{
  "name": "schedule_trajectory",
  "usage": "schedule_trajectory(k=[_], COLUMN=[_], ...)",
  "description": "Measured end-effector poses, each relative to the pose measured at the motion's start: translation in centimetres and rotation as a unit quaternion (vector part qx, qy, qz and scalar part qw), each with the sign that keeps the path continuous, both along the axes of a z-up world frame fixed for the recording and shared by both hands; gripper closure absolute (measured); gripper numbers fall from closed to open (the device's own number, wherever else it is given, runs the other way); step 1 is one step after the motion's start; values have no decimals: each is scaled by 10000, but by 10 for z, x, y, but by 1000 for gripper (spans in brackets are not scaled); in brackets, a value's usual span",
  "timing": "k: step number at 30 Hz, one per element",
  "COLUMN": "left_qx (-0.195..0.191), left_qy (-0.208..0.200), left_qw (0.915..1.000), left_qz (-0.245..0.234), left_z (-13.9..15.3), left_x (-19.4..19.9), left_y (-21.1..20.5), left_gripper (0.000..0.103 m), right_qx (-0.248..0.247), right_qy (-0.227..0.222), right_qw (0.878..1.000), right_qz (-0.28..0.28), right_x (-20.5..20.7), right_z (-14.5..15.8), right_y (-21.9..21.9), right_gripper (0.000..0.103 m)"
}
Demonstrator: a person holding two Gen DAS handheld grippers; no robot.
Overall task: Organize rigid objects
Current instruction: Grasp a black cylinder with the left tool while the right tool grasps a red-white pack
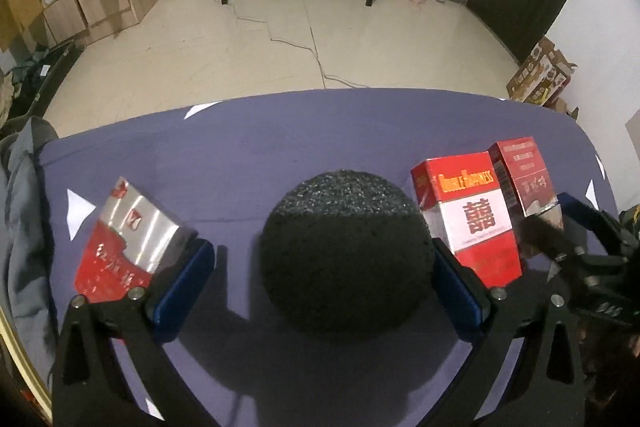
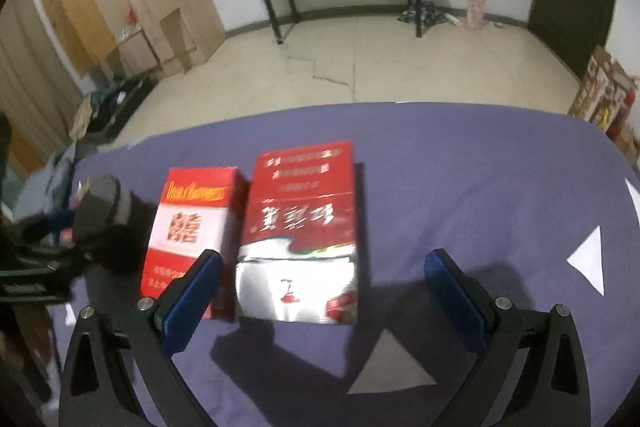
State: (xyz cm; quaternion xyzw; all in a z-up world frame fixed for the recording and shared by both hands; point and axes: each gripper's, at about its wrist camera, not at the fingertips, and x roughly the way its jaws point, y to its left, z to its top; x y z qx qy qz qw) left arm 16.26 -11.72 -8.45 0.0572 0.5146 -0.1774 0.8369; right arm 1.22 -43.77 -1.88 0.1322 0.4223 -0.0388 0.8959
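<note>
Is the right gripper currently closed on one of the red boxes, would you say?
No, the right gripper is open, its fingers either side of the red-and-silver box without touching.

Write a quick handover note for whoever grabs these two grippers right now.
Left gripper: open, fingers on either side of the black foam ball, not closed on it.
Right gripper: open, empty, in front of the red and silver pack.
The Double Happiness pack lies beside that pack, touching it. A third pack lies alone by the left gripper.
Done: two packs side by side. Left: third pack, ball.

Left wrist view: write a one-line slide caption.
Open left tool straddles a black ball on the purple cloth, cigarette packs either side.
</note>
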Motion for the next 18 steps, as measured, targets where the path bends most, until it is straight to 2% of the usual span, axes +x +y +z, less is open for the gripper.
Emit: schedule_trajectory(k=[1,3,5,7,9,12,13,16,18], left_qx=[-3,-89,-253,-217,-269,-347,-405,-679,-842], left_qy=[-4,31,60,2,-25,-212,-304,-452,-551], left_qw=[10000,10000,9997,9997,9996,9992,9987,9965,9938], left_qz=[3,-8,40,67,18,-39,-13,194,465], left_z=[-1,-2,-1,3,8,27,37,65,87], left_x=[0,-3,-4,-6,-7,-16,-23,-39,-54], left_y=[0,-1,2,2,2,12,20,54,90], left_gripper=[4,23,31,32,32,32,32,32,32], right_qx=[29,-218,-348,-303,-414,-527,-476,-325,-414], right_qy=[-73,-18,14,-83,10,1,-54,-147,-227], right_qw=[10000,9998,9993,9991,9989,9986,9989,9994,9988], right_qz=[-30,29,140,279,216,50,19,9,93], right_x=[-2,-1,-2,-2,-1,3,2,-7,-21], right_z=[0,-3,-6,-5,-10,-12,-9,4,14], right_y=[-3,-2,5,14,18,18,15,13,21], right_gripper=[0,1,3,3,5,30,46,46,46])
